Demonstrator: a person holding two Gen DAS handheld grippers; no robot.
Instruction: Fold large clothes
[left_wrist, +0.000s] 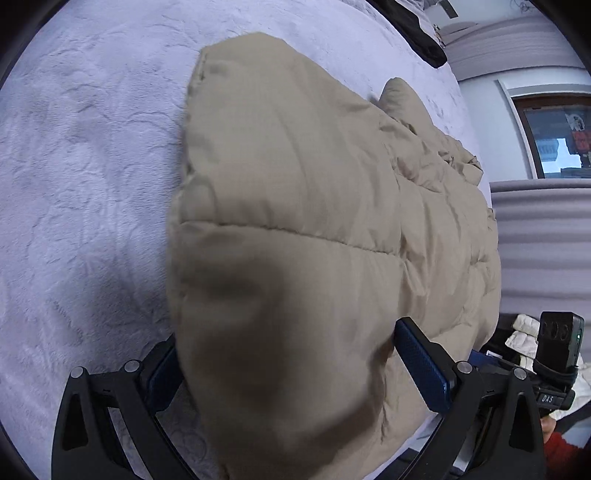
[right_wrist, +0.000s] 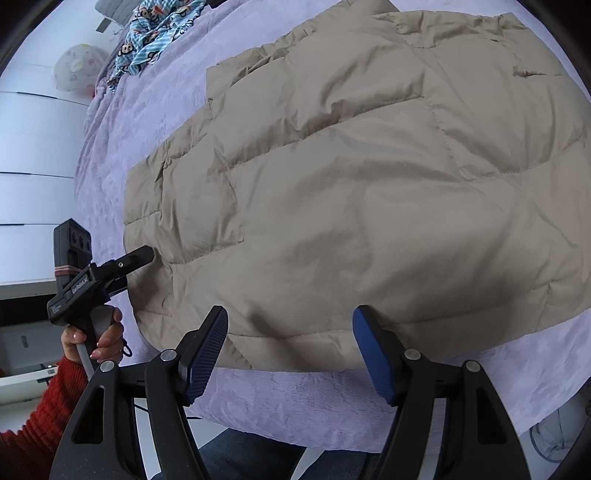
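A beige quilted puffer jacket (right_wrist: 369, 177) lies spread on a lavender fleece bedcover (right_wrist: 332, 402). In the left wrist view a puffy part of the jacket (left_wrist: 288, 240) bulges between my left gripper's (left_wrist: 288, 354) blue pads (left_wrist: 424, 369), which stand wide apart around it. In the right wrist view the left gripper (right_wrist: 142, 258) touches the jacket's left edge. My right gripper (right_wrist: 290, 339) is open and empty, its fingertips just over the jacket's near hem.
A patterned blue cloth (right_wrist: 155, 37) lies at the bed's far left. A black garment (left_wrist: 417, 33) lies at the far end. A grey ribbed headboard (left_wrist: 543, 236) and a window (left_wrist: 554, 140) are beside the bed. White drawers (right_wrist: 33, 155) stand left.
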